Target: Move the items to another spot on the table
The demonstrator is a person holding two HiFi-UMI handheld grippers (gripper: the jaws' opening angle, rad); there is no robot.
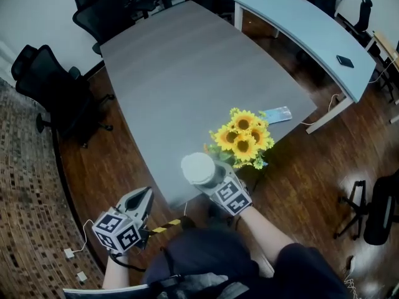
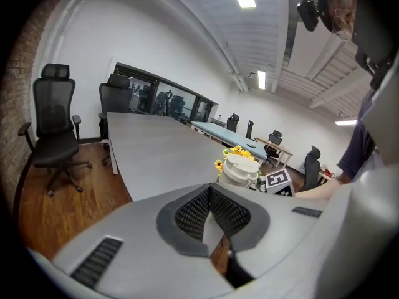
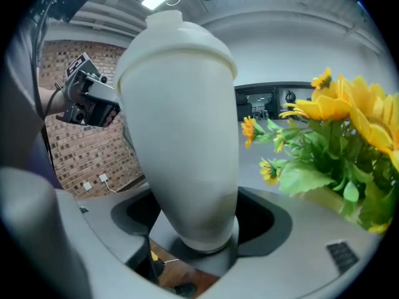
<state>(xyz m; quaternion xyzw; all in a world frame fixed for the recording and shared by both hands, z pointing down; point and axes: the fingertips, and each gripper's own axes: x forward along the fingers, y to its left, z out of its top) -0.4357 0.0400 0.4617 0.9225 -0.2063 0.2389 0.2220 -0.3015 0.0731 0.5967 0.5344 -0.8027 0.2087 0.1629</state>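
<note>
A white lidded vase stands by the near edge of the grey table. My right gripper has a jaw on each side of its narrow lower body. The dark pads lie against it with no gap showing. A bunch of yellow sunflowers sits just beyond it, to the right. My left gripper hangs off the table at the near left, over the wood floor, shut and empty. In the left gripper view the vase stands in front of the sunflowers.
A small light-blue packet lies near the table's right edge. A pale blue table with a dark phone stands at the back right. Black office chairs stand to the left, and another chair to the right.
</note>
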